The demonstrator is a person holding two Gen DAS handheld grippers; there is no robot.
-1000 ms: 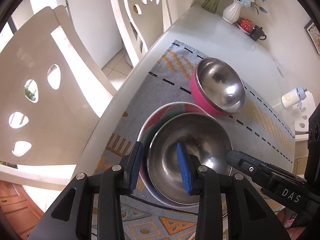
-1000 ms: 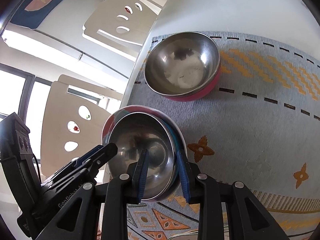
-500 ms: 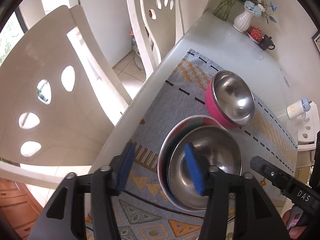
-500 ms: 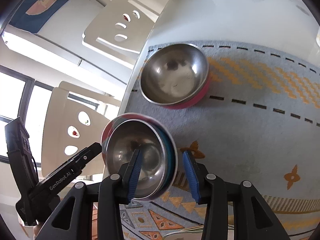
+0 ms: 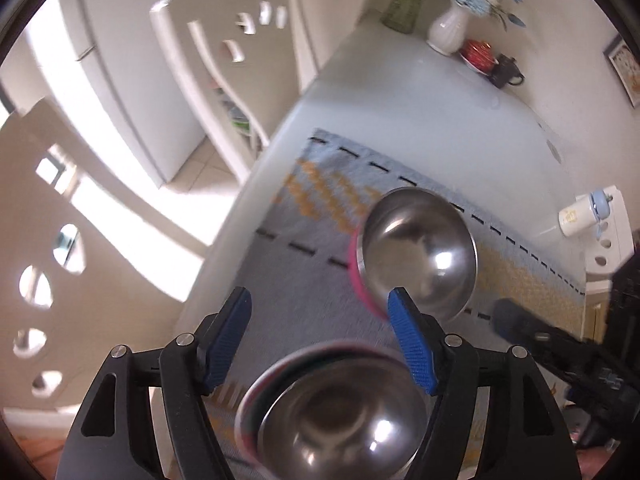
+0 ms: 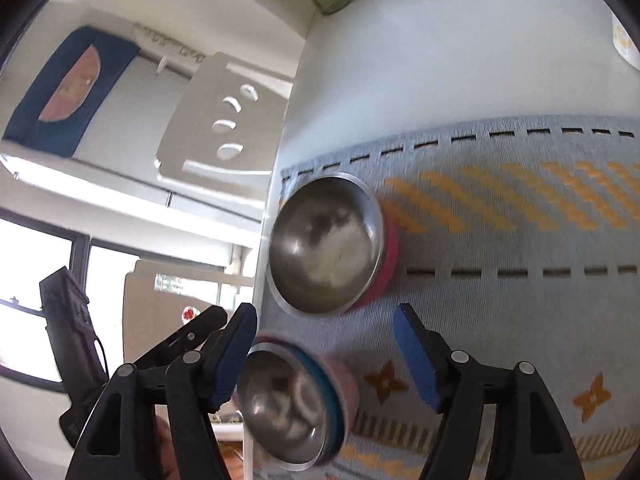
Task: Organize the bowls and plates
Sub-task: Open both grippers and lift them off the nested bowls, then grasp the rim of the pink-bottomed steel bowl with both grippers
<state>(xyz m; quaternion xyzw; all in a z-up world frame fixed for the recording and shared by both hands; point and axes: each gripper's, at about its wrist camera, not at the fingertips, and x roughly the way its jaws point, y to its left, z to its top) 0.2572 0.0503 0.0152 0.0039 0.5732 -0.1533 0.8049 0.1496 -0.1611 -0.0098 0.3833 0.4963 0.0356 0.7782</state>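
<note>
A steel bowl nested in a pink-and-teal rimmed dish point(image 5: 340, 420) sits on the patterned placemat point(image 5: 300, 280) near the table's edge. Beyond it stands a pink bowl with a steel inside point(image 5: 420, 256). My left gripper point(image 5: 324, 340) hovers above the mat between the two, its jaws opening with nothing pressed between the blue pads. My right gripper point(image 6: 326, 356) is over the nested stack point(image 6: 288, 408), and its jaws are also opening. Its left pad is close to the rim but not gripping it. The pink bowl point(image 6: 328, 244) lies just ahead of it.
Two white chairs point(image 5: 240, 60) point(image 5: 60, 240) stand along the table's rounded edge point(image 5: 224, 248). At the far end are a white flower vase point(image 5: 448, 32), a green glass vase point(image 5: 400, 12), a red dish point(image 5: 476, 52) and a dark teapot point(image 5: 506, 72). A white bottle point(image 5: 576, 216) stands at the right.
Both grippers let go of the nested stack's rim and spread their jaws. Both shifted toward the pink bowl, so the stack now sits low in each view.
</note>
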